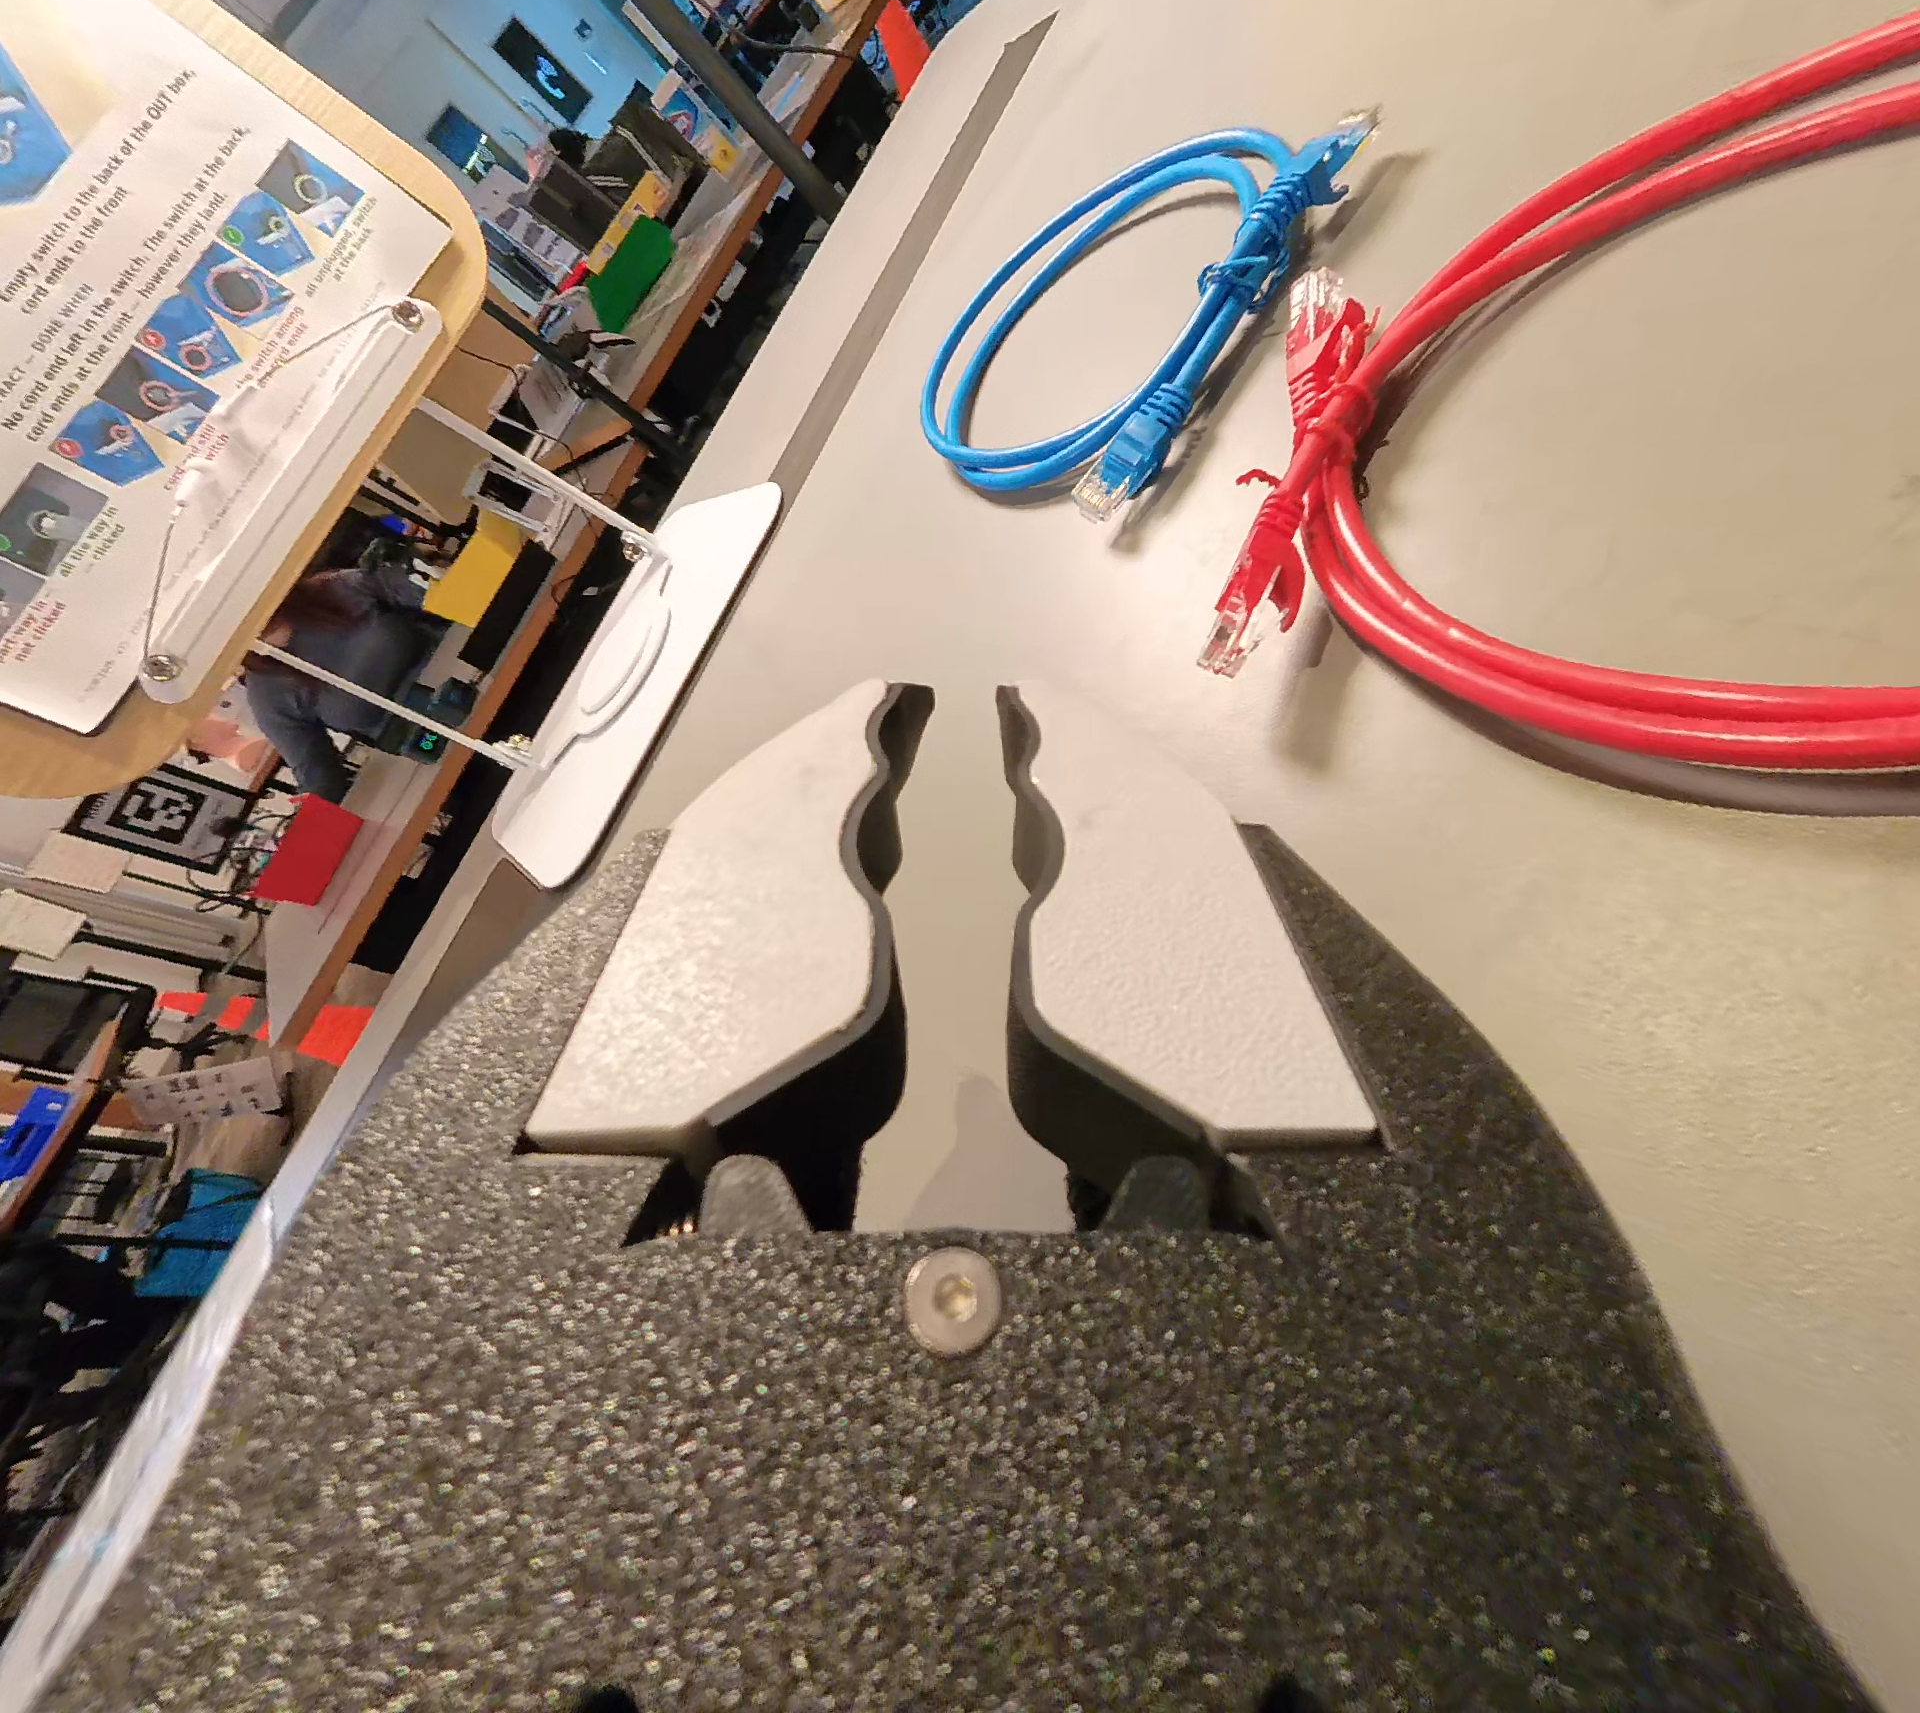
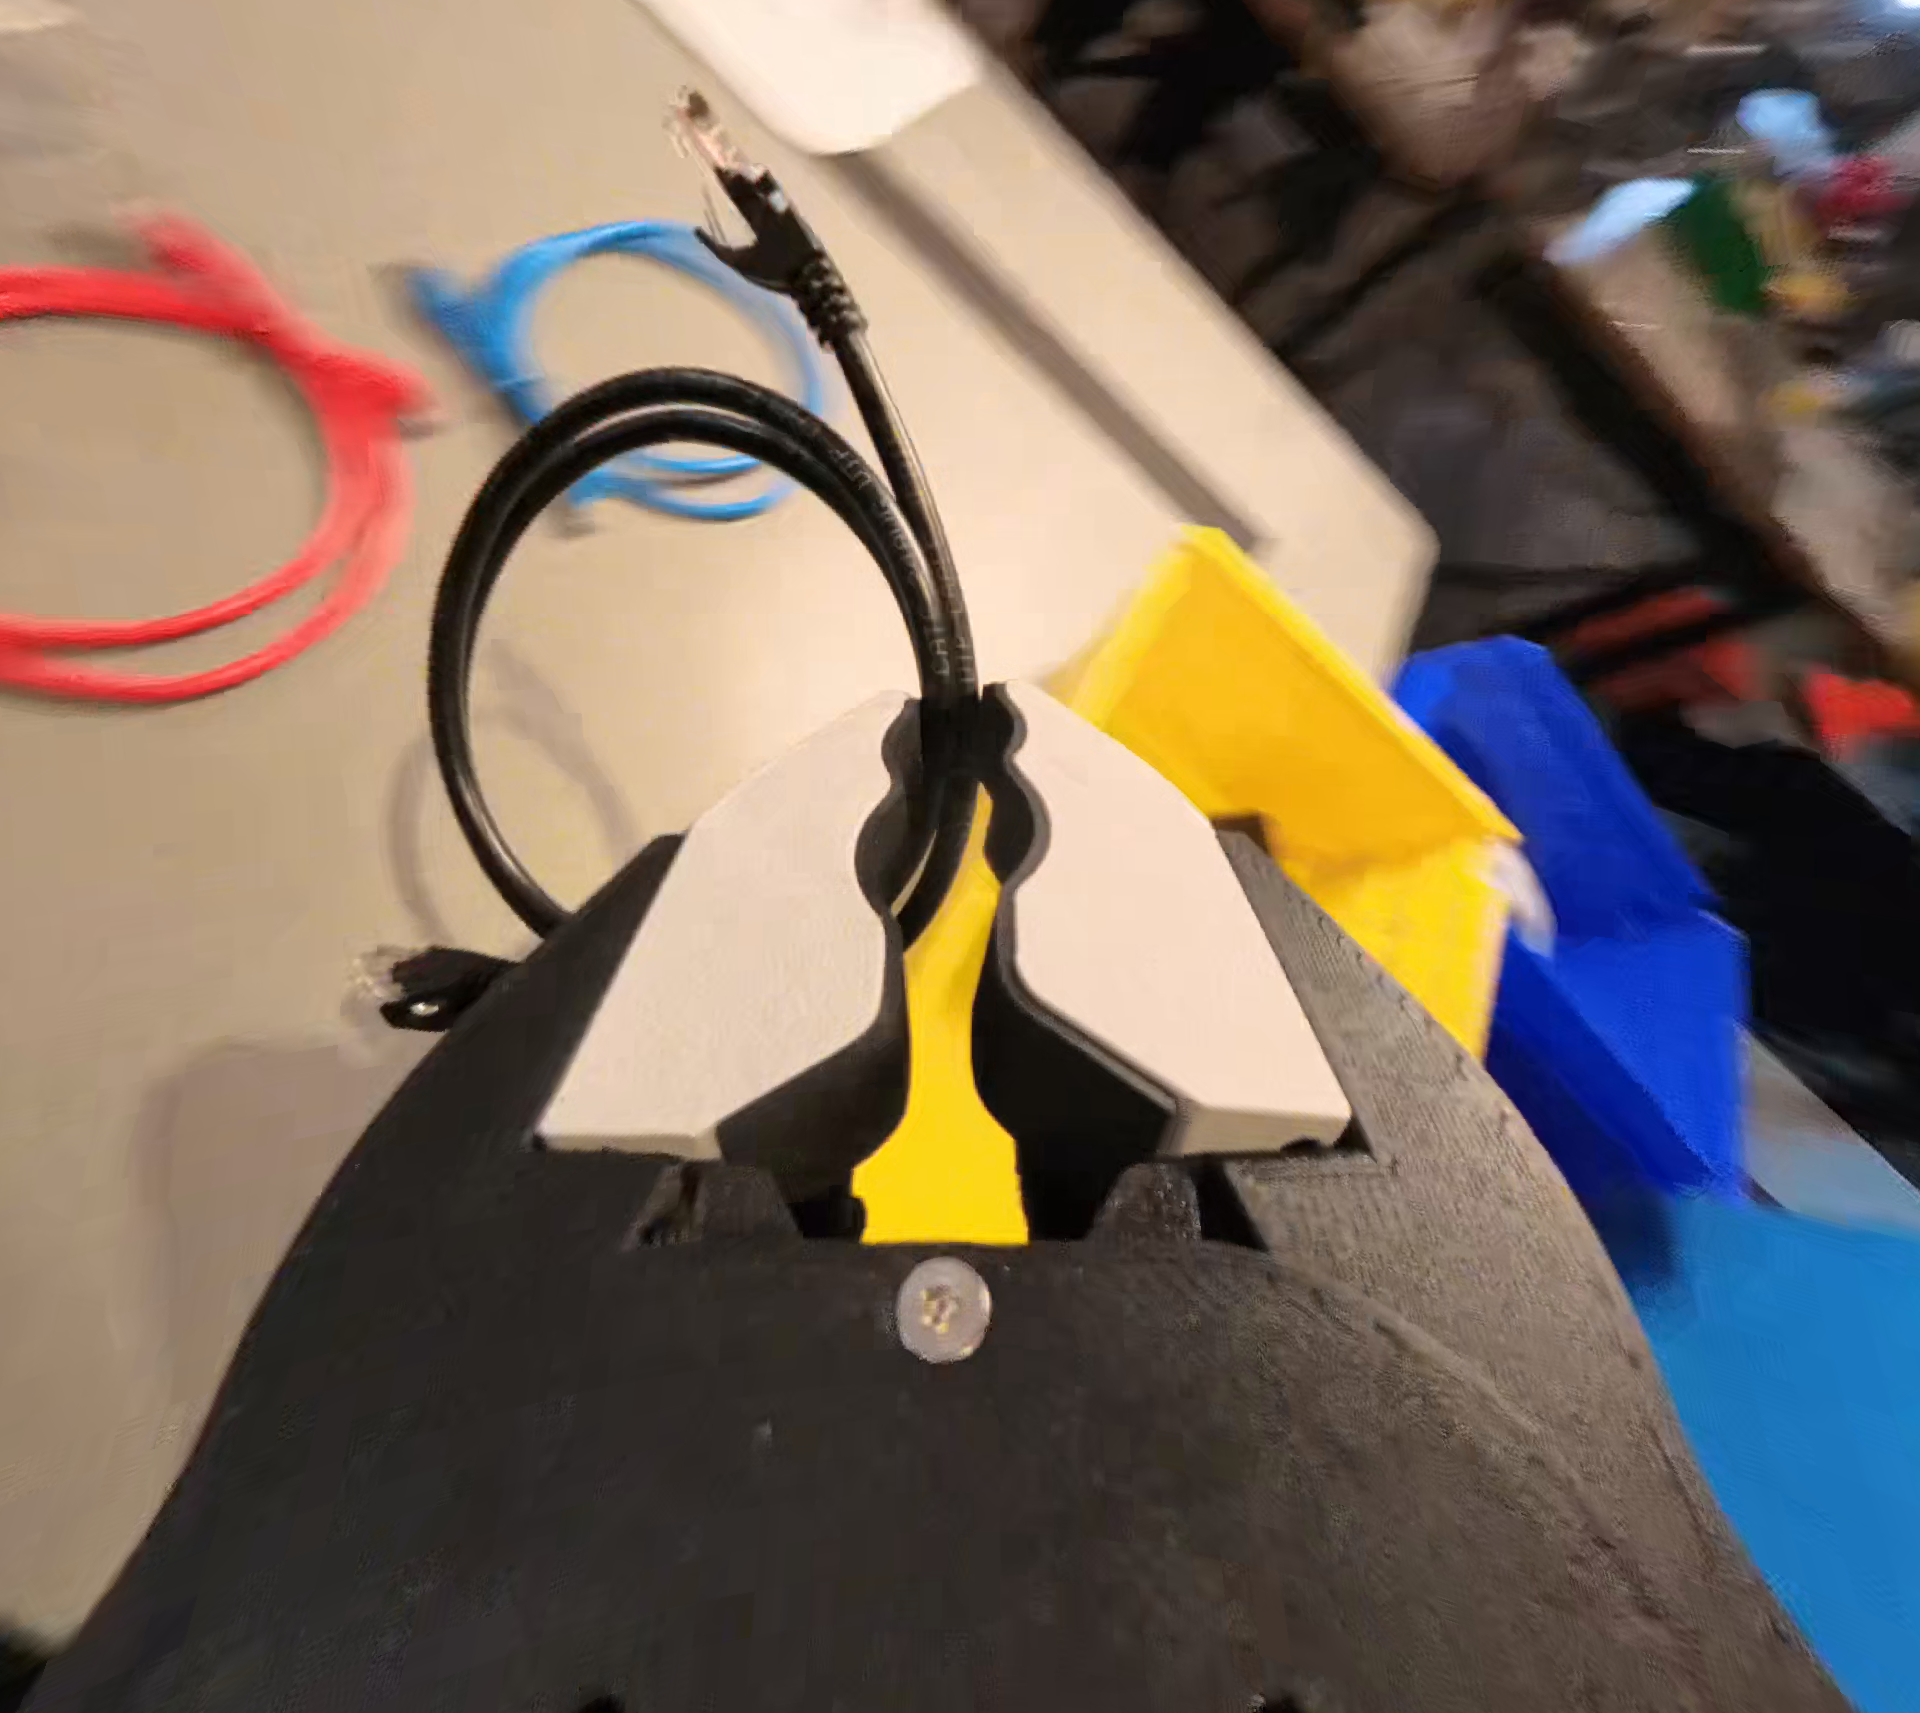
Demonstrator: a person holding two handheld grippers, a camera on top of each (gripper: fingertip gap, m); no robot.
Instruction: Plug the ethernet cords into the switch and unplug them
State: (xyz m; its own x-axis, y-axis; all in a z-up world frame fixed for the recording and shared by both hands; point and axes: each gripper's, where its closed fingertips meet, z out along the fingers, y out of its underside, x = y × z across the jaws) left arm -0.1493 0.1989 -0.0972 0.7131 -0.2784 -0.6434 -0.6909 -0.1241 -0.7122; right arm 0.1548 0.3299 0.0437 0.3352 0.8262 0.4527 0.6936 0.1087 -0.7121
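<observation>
A coiled black ethernet cord (image 2: pixel 665 583) stands pinched in my right hand-held gripper (image 2: pixel 951 707), its loop upright above the grey counter (image 2: pixel 260 53); one plug (image 2: pixel 727 157) points up and away from me, the other (image 2: pixel 400 983) pokes out to the left beside the gripper body. Beyond it, the blue cord (image 1: pixel 1122 313) and red cord (image 1: pixel 1558 437) lie flat in tied coils, side by side. My left hand-held gripper (image 1: pixel 961 707) hovers empty, jaws slightly parted. A yellow bin (image 2: pixel 1299 728) sits just behind the right gripper.

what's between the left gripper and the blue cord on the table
Nothing: in the left wrist view, only bare grey table lies between the empty left gripper and the blue cord.
</observation>
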